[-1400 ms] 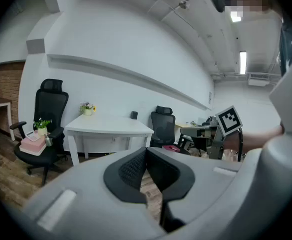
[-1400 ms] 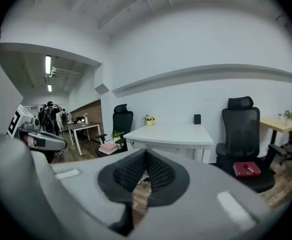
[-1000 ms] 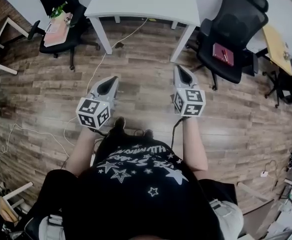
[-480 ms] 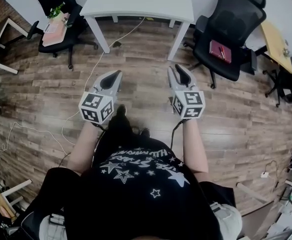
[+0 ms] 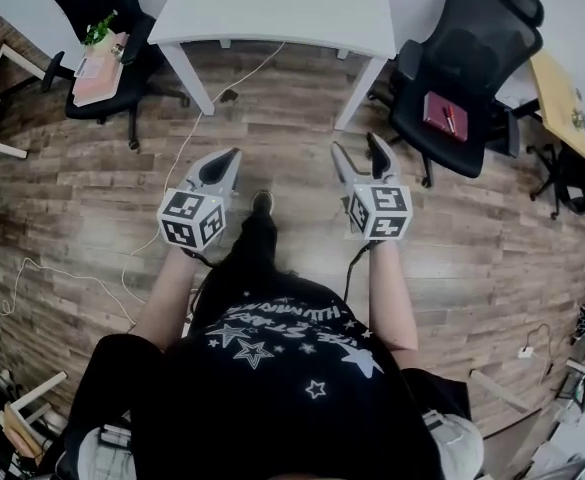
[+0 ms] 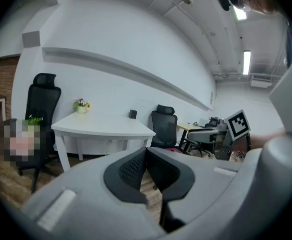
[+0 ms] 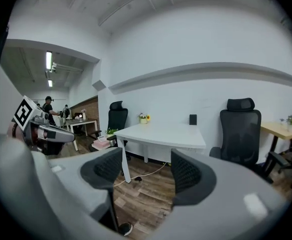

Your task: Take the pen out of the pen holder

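Note:
A white table (image 5: pixel 282 8) stands ahead of me on the wood floor. At its far edge sits a small dark pen holder (image 7: pixel 192 119), also small in the left gripper view (image 6: pixel 133 114); no pen can be made out. My left gripper (image 5: pixel 226 160) hangs over the floor short of the table, jaws shut with nothing between them (image 6: pixel 146 156). My right gripper (image 5: pixel 358 150) is level with it on the right. Its jaws are opening and stand wide apart (image 7: pixel 146 168), with only floor showing between them.
Black office chairs flank the table: one (image 5: pixel 462 58) at the right with a red book on its seat, one (image 5: pixel 102 38) at the left holding pink items and a plant. A white cable (image 5: pixel 187 148) trails across the floor. A wooden desk (image 5: pixel 557 88) stands far right.
The right gripper's jaws went from shut to wide open. Both grippers and the person have moved forward toward the table, and a foot has stepped out between the grippers.

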The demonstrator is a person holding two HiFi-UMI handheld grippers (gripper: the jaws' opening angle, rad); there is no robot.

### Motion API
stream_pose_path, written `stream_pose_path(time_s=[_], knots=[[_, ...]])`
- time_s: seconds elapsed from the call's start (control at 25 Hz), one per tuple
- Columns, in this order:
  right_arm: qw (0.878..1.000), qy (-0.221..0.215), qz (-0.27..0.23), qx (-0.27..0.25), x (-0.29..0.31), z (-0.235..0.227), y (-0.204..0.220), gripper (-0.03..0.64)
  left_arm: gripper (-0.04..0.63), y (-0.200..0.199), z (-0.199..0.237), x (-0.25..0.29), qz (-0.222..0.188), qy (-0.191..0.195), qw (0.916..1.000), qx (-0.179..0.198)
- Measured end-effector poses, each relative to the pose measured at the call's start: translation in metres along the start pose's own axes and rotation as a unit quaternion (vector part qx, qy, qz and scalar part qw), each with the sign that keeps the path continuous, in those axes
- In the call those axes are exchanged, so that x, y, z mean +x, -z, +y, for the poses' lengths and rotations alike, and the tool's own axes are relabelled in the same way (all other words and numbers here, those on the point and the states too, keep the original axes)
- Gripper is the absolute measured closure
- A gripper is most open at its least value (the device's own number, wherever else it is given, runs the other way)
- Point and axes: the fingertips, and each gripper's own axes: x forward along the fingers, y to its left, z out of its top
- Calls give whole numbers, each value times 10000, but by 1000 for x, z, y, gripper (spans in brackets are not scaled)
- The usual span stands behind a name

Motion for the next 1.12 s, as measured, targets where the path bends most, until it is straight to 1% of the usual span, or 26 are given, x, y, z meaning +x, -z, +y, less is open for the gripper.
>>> stream_pose_path(time_s=[0.2,0.32,0.44,0.6,0.8,0.96,1.12], knots=[[9995,306,22,81,66,-42,-25,309,586,-46,50,74,-208,196,9996,87],[9988,464,82,154,103,-60,-40,310,586,-68,79,112,-193,326,9992,101],[9983,542,206,80,138,-69,-55,309,586,-83,103,143,-125,491,9987,90],[9974,667,238,85,180,-79,-72,310,586,-98,134,176,-61,642,9979,91],[9954,907,224,187,221,-89,-88,310,586,-108,169,203,-8,771,9970,50],[9956,890,269,90,249,-90,-95,310,586,-114,190,221,-5,789,9969,21],[9959,851,315,43,270,-103,-99,309,586,-117,202,239,42,764,9971,36]])
